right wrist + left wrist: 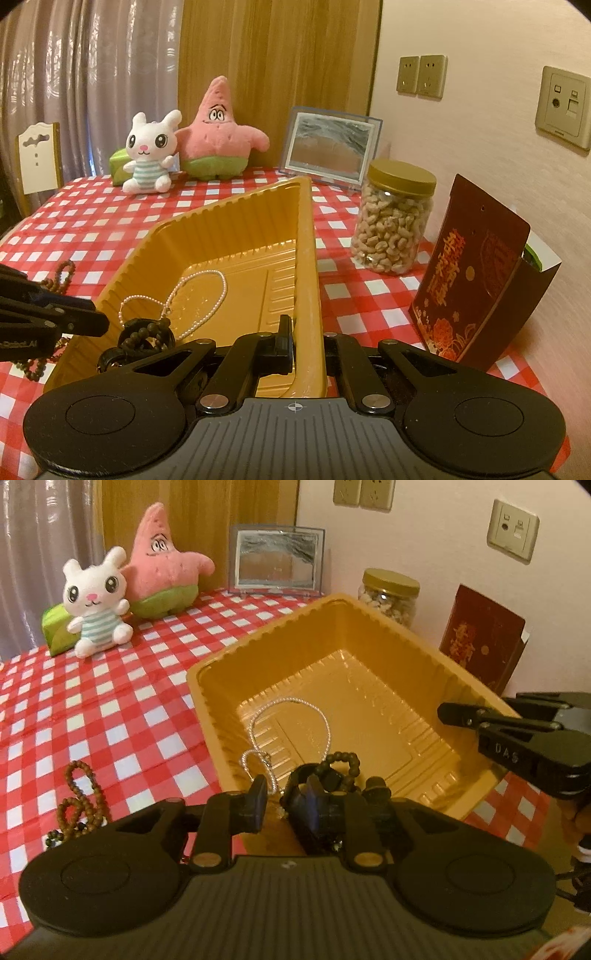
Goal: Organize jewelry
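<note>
The gold tray [388, 635] looked like thin moulded plastic, glossy, with ribbed walls and an embossed floor. The pearl necklace [201, 295] in it had small, smooth, shiny beads. The dark bead bracelet [345, 764] seemed to be wood, dull in finish, as did the brown bead strand [79, 797] on the tablecloth [110, 701], a slick red-and-white checked sheet with a faint sheen. Both grippers were matt black plastic with bright metal pivot pins. The rabbit toy [151, 155] and pink starfish toy [218, 136] were soft plush. The nut jar [395, 229] was clear plastic under a satin gold lid.
</note>
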The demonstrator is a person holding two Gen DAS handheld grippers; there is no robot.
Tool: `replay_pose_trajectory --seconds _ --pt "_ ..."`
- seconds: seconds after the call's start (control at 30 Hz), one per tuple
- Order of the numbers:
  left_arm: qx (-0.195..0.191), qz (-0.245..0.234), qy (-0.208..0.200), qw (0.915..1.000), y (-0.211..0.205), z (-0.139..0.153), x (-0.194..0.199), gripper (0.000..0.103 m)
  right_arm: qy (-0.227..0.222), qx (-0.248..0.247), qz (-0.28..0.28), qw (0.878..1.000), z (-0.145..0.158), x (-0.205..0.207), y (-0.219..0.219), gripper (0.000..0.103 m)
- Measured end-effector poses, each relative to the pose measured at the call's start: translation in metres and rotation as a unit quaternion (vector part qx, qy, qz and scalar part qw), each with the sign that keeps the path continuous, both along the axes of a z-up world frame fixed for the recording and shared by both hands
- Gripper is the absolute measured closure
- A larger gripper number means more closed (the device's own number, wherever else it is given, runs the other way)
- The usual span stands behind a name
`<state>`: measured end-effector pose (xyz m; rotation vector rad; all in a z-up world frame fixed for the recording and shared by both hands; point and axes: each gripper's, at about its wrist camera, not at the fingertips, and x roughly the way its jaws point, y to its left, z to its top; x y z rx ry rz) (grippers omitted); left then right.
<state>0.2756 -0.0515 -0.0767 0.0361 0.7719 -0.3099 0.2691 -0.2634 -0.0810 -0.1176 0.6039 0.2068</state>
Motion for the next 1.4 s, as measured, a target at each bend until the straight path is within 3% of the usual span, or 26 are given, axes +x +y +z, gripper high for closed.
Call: replay_pose_trajectory --seconds 0.57,1.4 --pt "0.007 0.087 0.027 0.9958 0.065 0.004 -0.036 0.083 0.002 0.001 0.000 1.000 -0.001 0.000 0.000 0.099" --pt "0.042 0.074 0.057 0.9948 0.062 -0.040 -0.021 0.083 0.007 0.002 0.003 1.000 -0.005 0.004 -0.003 0.100"
